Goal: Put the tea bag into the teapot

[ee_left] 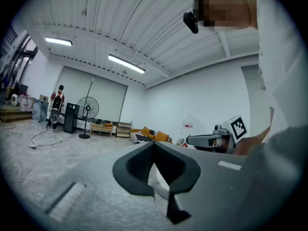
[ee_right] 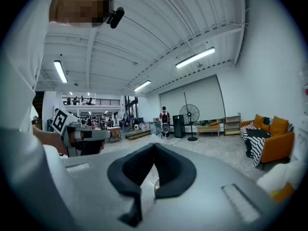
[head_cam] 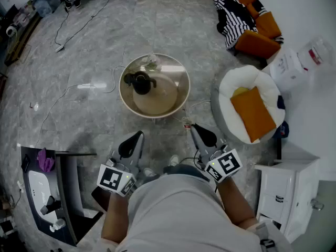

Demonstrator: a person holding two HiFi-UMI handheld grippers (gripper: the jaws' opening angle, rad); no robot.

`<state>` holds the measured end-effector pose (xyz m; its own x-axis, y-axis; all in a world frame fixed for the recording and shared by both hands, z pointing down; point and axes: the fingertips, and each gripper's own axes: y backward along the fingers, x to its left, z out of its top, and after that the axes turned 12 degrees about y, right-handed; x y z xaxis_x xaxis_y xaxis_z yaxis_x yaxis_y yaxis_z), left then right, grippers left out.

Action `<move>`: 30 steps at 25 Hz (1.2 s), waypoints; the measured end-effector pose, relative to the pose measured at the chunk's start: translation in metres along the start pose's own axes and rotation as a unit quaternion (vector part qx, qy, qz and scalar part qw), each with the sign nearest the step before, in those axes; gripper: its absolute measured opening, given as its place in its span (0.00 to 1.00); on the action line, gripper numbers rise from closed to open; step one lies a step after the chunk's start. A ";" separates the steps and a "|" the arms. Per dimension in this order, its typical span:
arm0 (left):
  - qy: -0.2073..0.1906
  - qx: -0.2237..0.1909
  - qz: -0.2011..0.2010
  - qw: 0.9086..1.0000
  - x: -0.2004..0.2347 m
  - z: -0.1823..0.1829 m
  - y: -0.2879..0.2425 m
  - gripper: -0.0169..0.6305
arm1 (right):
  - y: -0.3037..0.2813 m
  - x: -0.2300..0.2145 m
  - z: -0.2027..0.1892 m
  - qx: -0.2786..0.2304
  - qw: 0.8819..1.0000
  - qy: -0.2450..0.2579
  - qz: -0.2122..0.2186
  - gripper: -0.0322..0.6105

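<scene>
Both grippers are pulled in close to the person's body, on the near side of the table (head_cam: pixel 181 103). The left gripper (head_cam: pixel 135 139) is clenched tip to tip with nothing in it, and its own view (ee_left: pixel 154 144) shows the same. The right gripper (head_cam: pixel 199 133) is pinched closed and empty too (ee_right: pixel 154 146). So nothing has been picked up yet.

The teapot (head_cam: pixel 139 82) sits on the left part of the table, lid apparently on. I can't find the tea bag for sure. There's a small reddish bit (head_cam: pixel 187 123) just off the table's near-right rim with a thin string running from it, and that's my best guess.

What could go wrong, as I see it:
- If that bit is the bag, it's small and flat, so a pinch from above could slide off or catch only the string.
- With the lid on, one gripper has to lift it first. A clumsy grab could tip the pot, which stands alone on the table.
- Jaws have to open before any of this.

Other stuff: a white beanbag (head_cam: pixel 231 88) with an orange cushion (head_cam: pixel 253 113) crowds the table's right side, near that reddish bit. A cable (head_cam: pixel 79 85) trails over the floor left of the table — a trip risk if the person steps round. A fan (ee_left: pixel 87 108) stands well beyond the table.
</scene>
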<state>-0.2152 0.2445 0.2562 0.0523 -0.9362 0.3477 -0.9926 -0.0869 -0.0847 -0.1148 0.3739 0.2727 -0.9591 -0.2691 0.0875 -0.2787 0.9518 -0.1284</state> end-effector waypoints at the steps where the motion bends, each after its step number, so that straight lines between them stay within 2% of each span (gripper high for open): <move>1: 0.000 0.001 0.001 1.000 -0.002 -0.001 -0.003 0.04 | 0.001 -0.004 -0.001 -0.001 1.000 0.000 -0.001 0.05; 13: -0.005 0.017 0.010 1.000 -0.020 -0.013 -0.052 0.04 | 0.021 -0.059 -0.012 -0.018 1.000 -0.017 -0.010 0.05; 20: 0.007 0.028 0.028 0.999 -0.022 -0.025 -0.086 0.04 | 0.023 -0.095 -0.022 -0.015 1.000 -0.026 -0.007 0.05; 25: 0.013 0.040 0.030 0.999 -0.008 -0.029 -0.109 0.04 | 0.005 -0.115 -0.034 0.001 1.000 -0.030 -0.009 0.05; 30: 0.020 0.046 0.023 0.998 0.025 -0.026 -0.135 0.04 | -0.026 -0.133 -0.040 0.015 0.999 -0.029 -0.021 0.05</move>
<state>-0.0832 0.2413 0.3007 0.0015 -0.9256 0.3785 -0.9795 -0.0775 -0.1857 0.0222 0.3905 0.3042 -0.9478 -0.3168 0.0350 -0.3183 0.9353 -0.1548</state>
